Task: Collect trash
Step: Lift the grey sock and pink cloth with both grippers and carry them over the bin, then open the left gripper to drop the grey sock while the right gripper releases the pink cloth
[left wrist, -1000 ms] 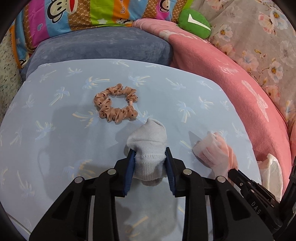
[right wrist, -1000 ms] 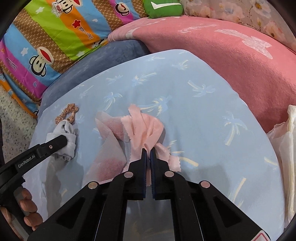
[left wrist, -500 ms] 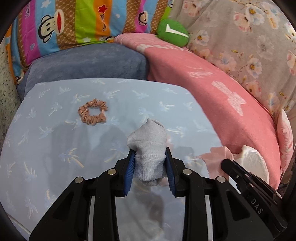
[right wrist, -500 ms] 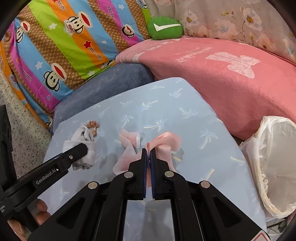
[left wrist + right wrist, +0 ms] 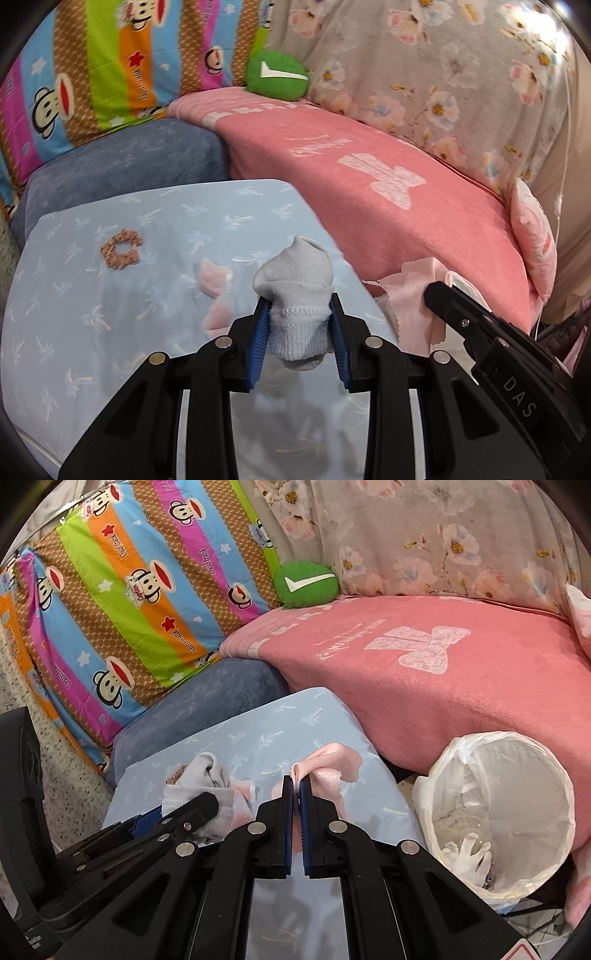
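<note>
The trash in hand is two soft pieces, a rolled pale grey knitted sock (image 5: pixel 295 295) and a thin pink cloth scrap with a pinked edge (image 5: pixel 328 766), both lifted clear of the light blue palm-print cushion (image 5: pixel 110 332) below; beyond that cushion, largest first, lie a grey floral bedspread (image 5: pixel 461 74) at the back, a pink fleece blanket with a white bow motif (image 5: pixel 369 177) along the right, a striped cartoon-monkey pillow (image 5: pixel 129 590) on the left, and a slate-blue plush cushion (image 5: pixel 129 158) wedged between pillow and blanket; a round bin lined with a translucent white plastic bag (image 5: pixel 554 768) stands on the floor just beside the cushion's right edge, below the blanket, with crumpled white scraps at its bottom; a green round plush with a white tick (image 5: pixel 277 75) sits at the top of the blanket; the left gripper (image 5: pixel 299 332) has its blue pads pressed against both sides of the sock, the jaws part-way apart around its bulk; the right gripper (image 5: pixel 295 794) is pinched almost fully together on the pink cloth scrap, which hangs out past its tips; a second pink scrap (image 5: pixel 216 284) lies flat on the blue cushion, left of the sock; a small brown ruffled scrunchie (image 5: pixel 121 249) rests on the cushion further left, well apart from both tools.
</note>
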`<state>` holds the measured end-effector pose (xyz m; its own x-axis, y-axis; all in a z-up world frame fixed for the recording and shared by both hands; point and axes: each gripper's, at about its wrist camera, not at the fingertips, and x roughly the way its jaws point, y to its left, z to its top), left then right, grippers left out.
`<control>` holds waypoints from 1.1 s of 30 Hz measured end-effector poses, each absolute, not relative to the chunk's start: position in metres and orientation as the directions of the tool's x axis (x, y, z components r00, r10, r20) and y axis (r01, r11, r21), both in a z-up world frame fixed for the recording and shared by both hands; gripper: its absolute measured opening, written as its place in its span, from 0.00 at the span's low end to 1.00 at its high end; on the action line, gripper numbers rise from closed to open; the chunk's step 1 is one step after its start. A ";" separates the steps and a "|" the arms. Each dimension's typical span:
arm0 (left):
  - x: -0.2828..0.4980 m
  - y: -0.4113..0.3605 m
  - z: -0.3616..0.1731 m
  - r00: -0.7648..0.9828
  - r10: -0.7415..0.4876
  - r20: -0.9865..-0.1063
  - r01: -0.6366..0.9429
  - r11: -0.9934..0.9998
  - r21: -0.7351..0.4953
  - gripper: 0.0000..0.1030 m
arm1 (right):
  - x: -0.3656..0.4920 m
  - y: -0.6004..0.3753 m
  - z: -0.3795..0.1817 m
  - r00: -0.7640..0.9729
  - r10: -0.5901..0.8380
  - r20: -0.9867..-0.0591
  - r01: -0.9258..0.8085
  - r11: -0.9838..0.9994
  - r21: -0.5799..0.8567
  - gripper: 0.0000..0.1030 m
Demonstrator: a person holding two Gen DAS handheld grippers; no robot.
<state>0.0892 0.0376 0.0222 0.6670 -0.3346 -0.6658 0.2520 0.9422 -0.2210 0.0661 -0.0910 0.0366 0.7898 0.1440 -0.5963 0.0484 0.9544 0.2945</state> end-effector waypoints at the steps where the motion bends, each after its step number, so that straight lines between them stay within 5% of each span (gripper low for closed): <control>1: 0.087 0.032 0.023 0.665 -0.342 -0.664 0.264 0.939 -0.219 0.30 | 0.063 -0.097 0.038 0.794 0.136 -0.593 0.057 0.953 0.296 0.04; 33: 0.062 -0.130 0.032 0.509 -0.529 -0.679 0.581 0.793 -0.183 0.31 | -0.004 -0.262 0.035 0.814 -0.065 -0.577 0.317 0.882 0.348 0.04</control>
<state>0.0618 -0.1296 0.0325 0.5089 -0.5295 -0.6787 0.5811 0.7930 -0.1830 -0.0038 -0.2620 0.0350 0.8140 -0.0650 -0.5773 0.3170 0.8824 0.3477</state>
